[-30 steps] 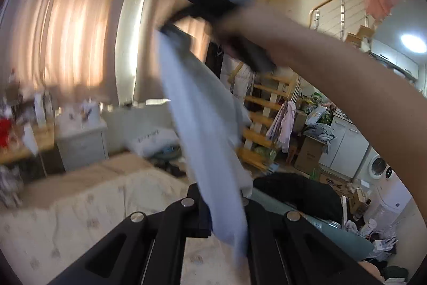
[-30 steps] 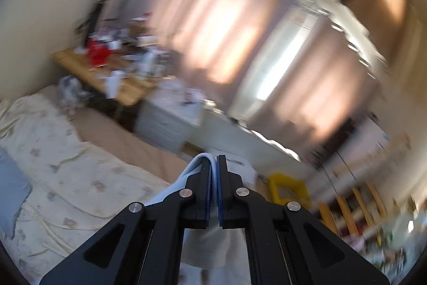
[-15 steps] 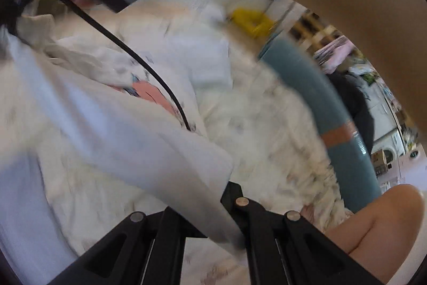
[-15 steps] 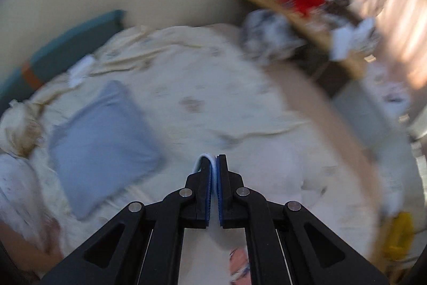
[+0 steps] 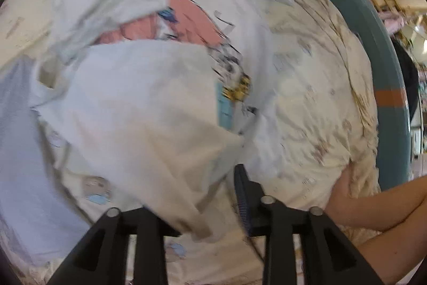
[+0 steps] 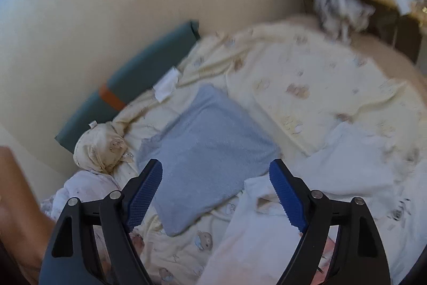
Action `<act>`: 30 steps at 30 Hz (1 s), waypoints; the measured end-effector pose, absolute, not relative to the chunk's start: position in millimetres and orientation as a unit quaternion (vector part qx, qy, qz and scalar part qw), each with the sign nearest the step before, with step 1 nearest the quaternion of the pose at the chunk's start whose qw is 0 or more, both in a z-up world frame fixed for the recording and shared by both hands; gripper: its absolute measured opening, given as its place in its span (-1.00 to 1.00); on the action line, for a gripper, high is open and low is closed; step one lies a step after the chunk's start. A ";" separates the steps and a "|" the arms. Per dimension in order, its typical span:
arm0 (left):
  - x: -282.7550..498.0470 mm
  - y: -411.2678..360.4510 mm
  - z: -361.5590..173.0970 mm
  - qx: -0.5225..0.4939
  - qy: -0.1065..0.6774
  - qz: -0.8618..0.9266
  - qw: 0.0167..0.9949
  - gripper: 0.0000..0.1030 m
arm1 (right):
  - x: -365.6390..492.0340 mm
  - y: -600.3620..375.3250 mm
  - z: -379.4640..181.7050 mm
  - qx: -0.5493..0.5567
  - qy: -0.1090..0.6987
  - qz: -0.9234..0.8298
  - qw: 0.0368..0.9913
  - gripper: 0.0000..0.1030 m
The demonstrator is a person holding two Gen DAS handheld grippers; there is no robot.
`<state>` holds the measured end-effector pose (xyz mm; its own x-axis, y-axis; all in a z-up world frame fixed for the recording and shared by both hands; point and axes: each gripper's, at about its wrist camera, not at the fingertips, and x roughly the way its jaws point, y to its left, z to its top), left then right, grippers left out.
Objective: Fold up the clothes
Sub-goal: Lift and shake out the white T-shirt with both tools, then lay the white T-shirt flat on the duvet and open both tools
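1. The bed (image 6: 307,76), in its cream printed sheet, fills the space ahead of both your tongs; the teal headboard (image 6: 138,82) runs beyond the tips of the right one.
2. The white T-shirt (image 5: 149,103) lies on the bed straight ahead of the left tongs, its pink print (image 5: 192,20) far from the tips. One flap is doubled over the body. Its long axis seems to run from near your tips away to the upper left, but blur keeps me from naming where the collar points.
3. The blue pillow (image 6: 208,146) sits just beyond the right tongs' tips, between the fingers.
4. Your right tongs (image 6: 216,194) stand wide apart, gripping nothing; the shirt's edge lies beside the right finger.
5. Your left tongs (image 5: 197,207) also look parted, cloth draped over the left finger; whether any is pinched, I cannot tell.
6. You seem mid-fold, cloth just laid down. The next fold calls for a flat, squared panel, so check the edges before you grip.
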<state>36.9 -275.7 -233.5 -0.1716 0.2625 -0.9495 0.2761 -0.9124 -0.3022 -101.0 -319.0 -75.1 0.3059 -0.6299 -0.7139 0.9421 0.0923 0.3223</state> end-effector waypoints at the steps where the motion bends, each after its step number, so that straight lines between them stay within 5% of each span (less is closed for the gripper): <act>1: 39.7 -288.2 -237.5 0.642 0.222 -0.733 0.025 0.01 | -109.1 -298.6 -75.5 0.387 0.200 -0.565 0.701 0.67; 5: 58.7 -333.9 -253.7 0.634 0.271 -0.714 0.120 0.01 | -147.4 -215.3 -90.4 0.420 0.191 -0.611 0.644 0.67; 14: 45.4 -317.7 -255.1 0.635 0.177 -0.736 0.155 0.02 | -170.9 -37.6 -178.5 0.552 0.309 -0.598 0.493 0.67; 22: 12.7 -282.3 -255.9 0.603 0.134 -0.782 0.086 0.11 | -141.2 25.7 -265.7 0.597 0.156 -0.563 0.549 0.66; 30: -8.4 -233.0 -297.3 0.623 -0.028 -0.779 0.063 0.16 | -126.8 16.1 -335.7 0.633 0.065 -0.526 0.564 0.60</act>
<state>-8.4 -233.0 -297.3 -0.2148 -0.1328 -0.9676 0.0624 -0.9906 0.1221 -126.8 16.1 -335.7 0.4378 -0.5108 -0.7399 0.6756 -0.3560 0.6456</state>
